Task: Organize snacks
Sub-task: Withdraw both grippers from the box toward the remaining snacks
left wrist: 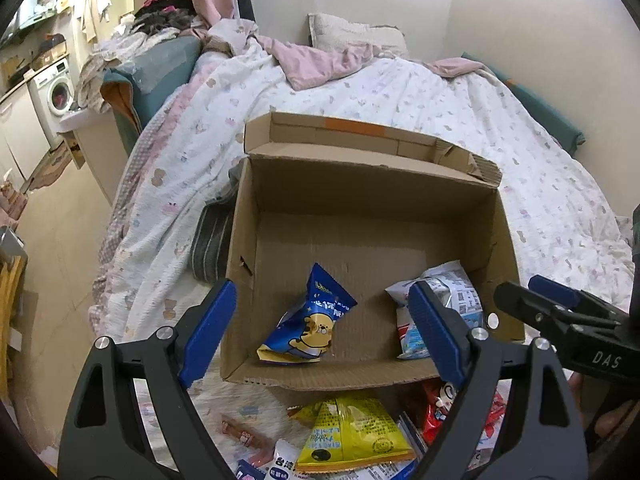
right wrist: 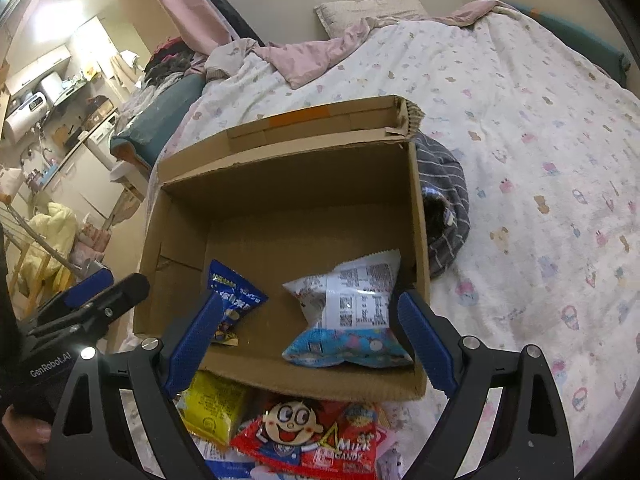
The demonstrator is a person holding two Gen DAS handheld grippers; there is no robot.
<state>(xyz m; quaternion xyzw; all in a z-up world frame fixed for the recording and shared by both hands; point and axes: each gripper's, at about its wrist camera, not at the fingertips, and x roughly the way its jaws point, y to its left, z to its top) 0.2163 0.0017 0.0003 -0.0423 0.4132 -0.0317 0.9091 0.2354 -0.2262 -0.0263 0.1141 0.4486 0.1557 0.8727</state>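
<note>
An open cardboard box (left wrist: 304, 216) (right wrist: 280, 184) stands on the bed. Inside lie a blue snack bag (left wrist: 310, 320) (right wrist: 234, 300) and a white-and-light-blue snack bag (right wrist: 352, 312) (left wrist: 448, 304). My left gripper (left wrist: 320, 328) hovers open over the box's near edge, nothing between its fingers. My right gripper (right wrist: 304, 340) is open too, above the white bag without pressing on it. In front of the box lies a heap of packets: a yellow one (left wrist: 352, 436) (right wrist: 212, 412) and a red milk candy bag (right wrist: 308, 436) (left wrist: 440, 408). Each gripper shows at the edge of the other's view.
The bed carries a white patterned quilt (left wrist: 400, 96) with a pink blanket (left wrist: 320, 60) and a pillow (left wrist: 352, 32) at the far end. A grey striped cloth (right wrist: 444, 200) lies beside the box. Left of the bed are floor, cabinets and a washing machine (left wrist: 54, 88).
</note>
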